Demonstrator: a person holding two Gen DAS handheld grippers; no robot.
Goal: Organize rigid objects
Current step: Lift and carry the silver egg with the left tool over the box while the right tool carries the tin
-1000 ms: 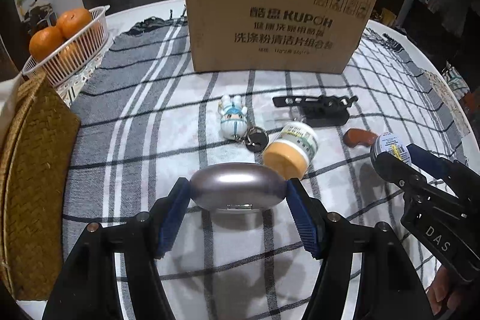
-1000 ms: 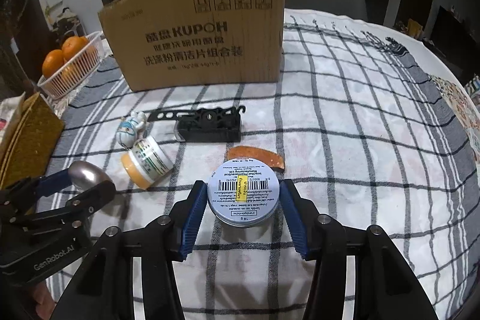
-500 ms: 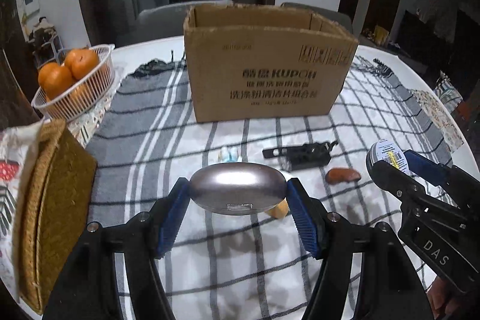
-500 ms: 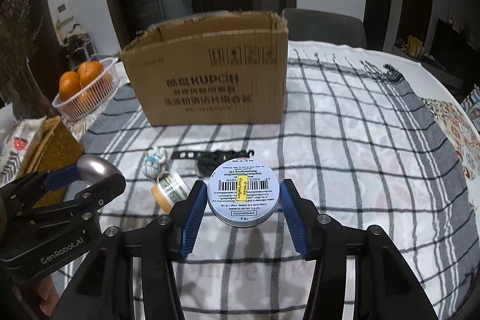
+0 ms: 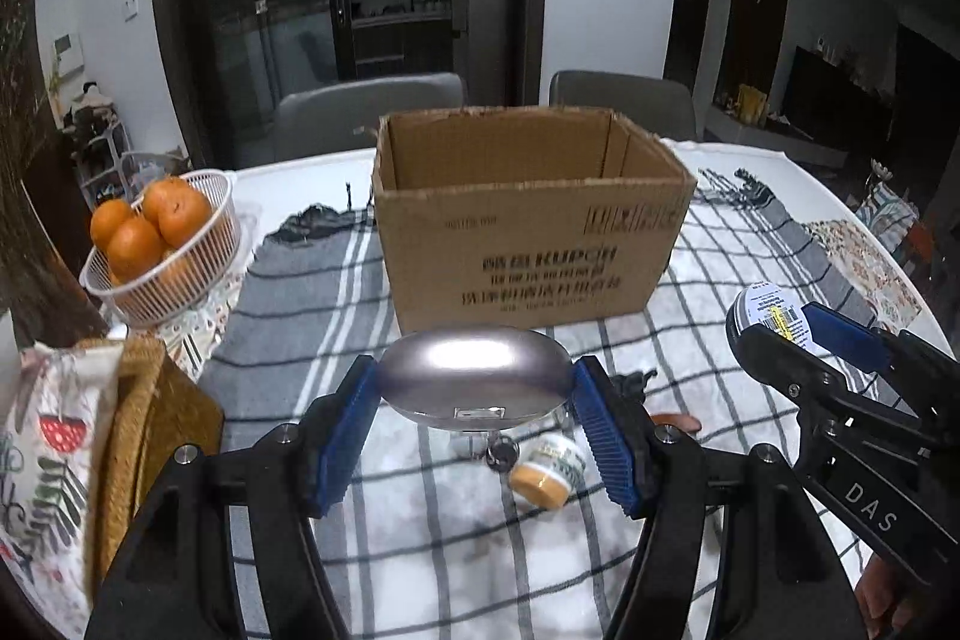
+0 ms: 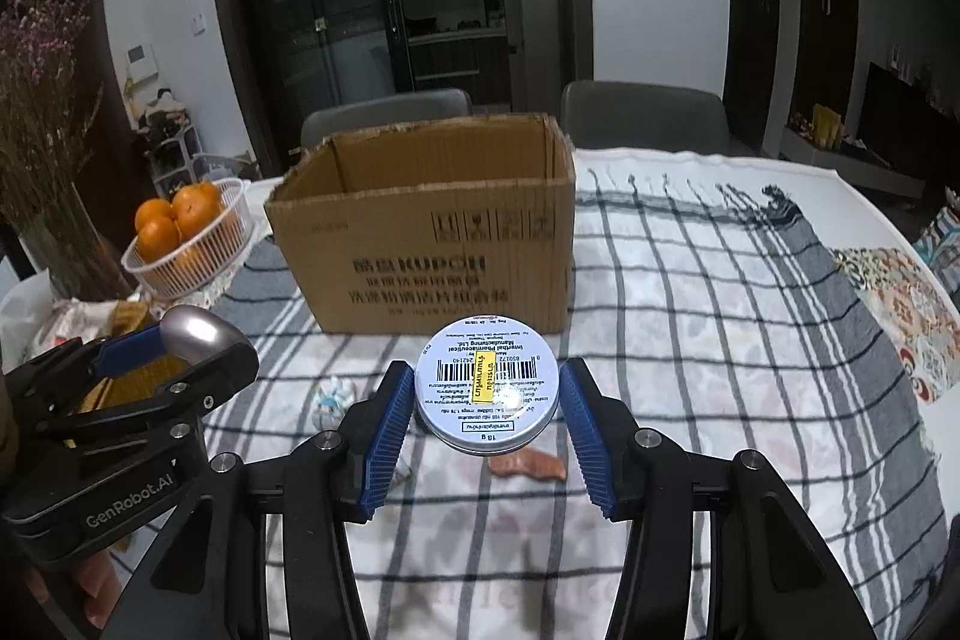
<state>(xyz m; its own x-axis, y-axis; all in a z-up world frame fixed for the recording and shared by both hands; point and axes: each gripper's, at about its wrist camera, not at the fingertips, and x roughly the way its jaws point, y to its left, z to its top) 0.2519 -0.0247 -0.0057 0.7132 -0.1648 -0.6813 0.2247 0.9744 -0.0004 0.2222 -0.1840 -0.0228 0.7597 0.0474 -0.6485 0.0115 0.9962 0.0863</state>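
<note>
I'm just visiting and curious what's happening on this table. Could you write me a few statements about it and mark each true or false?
1. The left gripper holds a silver oval case. True.
2. The right gripper holds an orange. False: a round tin; the oranges sit in a white basket.
3. The cardboard box is open on top. True.
4. The small jar stands inside the box. False: it lies on the checked cloth.

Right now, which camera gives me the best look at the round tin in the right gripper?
The right wrist view: the round tin sits centred between the right gripper pads, its barcode label facing the camera and readable. The left wrist view shows the tin only at the right edge, edge-on, partly hidden behind the gripper's finger.
</note>
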